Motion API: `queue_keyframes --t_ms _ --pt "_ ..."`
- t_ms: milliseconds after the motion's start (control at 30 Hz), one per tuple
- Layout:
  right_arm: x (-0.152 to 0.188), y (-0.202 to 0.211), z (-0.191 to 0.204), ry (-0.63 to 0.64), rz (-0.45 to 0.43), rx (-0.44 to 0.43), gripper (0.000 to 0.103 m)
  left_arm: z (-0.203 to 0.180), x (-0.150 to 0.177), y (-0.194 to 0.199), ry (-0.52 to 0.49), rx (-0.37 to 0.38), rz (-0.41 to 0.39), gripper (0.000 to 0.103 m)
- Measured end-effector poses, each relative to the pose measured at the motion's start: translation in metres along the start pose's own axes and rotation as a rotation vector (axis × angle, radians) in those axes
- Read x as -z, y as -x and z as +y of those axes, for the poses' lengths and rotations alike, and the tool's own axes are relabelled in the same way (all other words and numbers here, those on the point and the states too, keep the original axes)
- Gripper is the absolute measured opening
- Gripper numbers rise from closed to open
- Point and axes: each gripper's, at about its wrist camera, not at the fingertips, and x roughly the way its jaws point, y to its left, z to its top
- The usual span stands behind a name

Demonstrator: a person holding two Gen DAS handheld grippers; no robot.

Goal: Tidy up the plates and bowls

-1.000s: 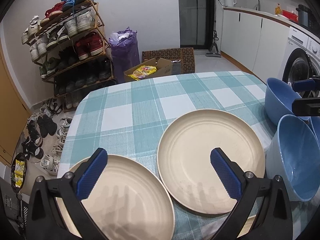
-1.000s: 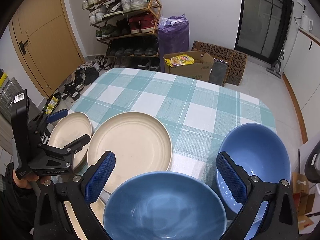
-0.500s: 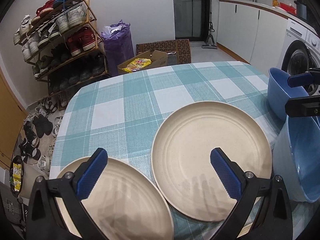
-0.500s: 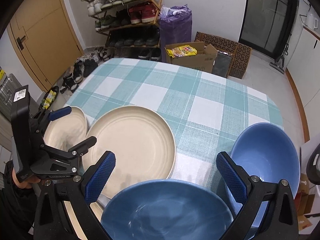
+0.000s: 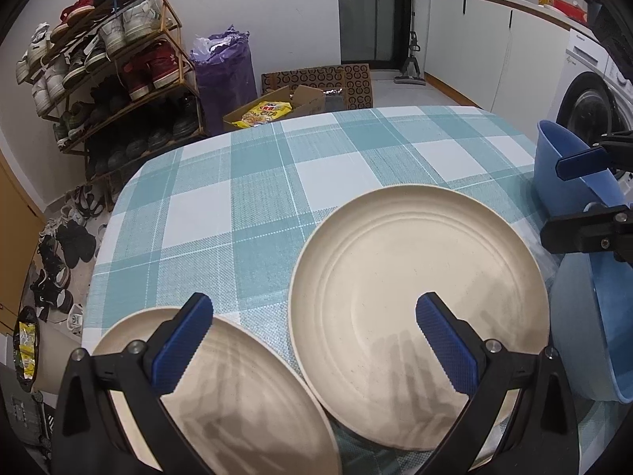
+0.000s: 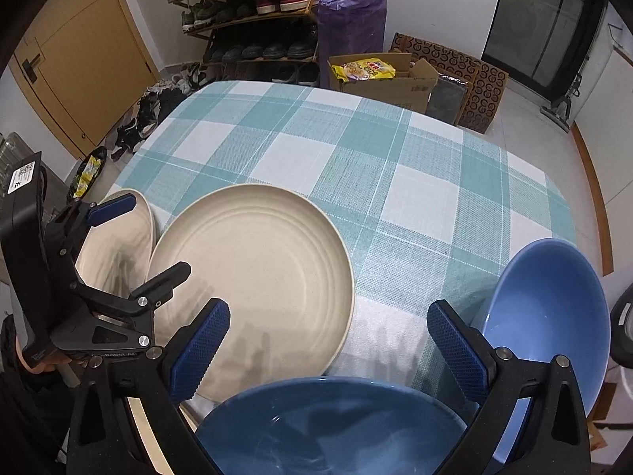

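Both grippers, the left gripper [image 5: 312, 340] and right gripper [image 6: 328, 346], jaws wide and empty, are lowered closer than a second ago over cream plates [image 5: 419, 304] at lower centre and blue bowls [image 6: 550, 312] at lower right; stacking is not yet begun.

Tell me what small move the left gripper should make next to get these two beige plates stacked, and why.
Probably lower the open left gripper onto the rim of the near plate. It holds nothing and hovers above both plates, and that plate's edge sits just under its left finger, beside the larger plate it could go onto. The open right gripper hovers by the blue bowls.
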Motion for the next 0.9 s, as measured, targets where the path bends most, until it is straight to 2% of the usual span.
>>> queue_keyframes --t_ms 267,367,667,900 --pt "-0.005 -0.019 0.003 0.003 0.061 -0.016 0.096 -0.003 0.003 -0.009 0.006 0.054 0.033 0.099" --pt "-0.006 -0.027 0.002 -0.003 0.084 -0.016 0.089 -0.005 0.005 -0.011 0.004 0.063 0.052 0.093" --pt "-0.007 -0.044 -0.002 -0.003 0.115 -0.014 0.084 -0.012 0.006 -0.015 -0.011 0.089 0.084 0.076" --pt "-0.008 -0.048 0.003 0.022 0.120 -0.008 0.074 -0.014 0.003 -0.017 -0.010 0.080 0.081 0.074"
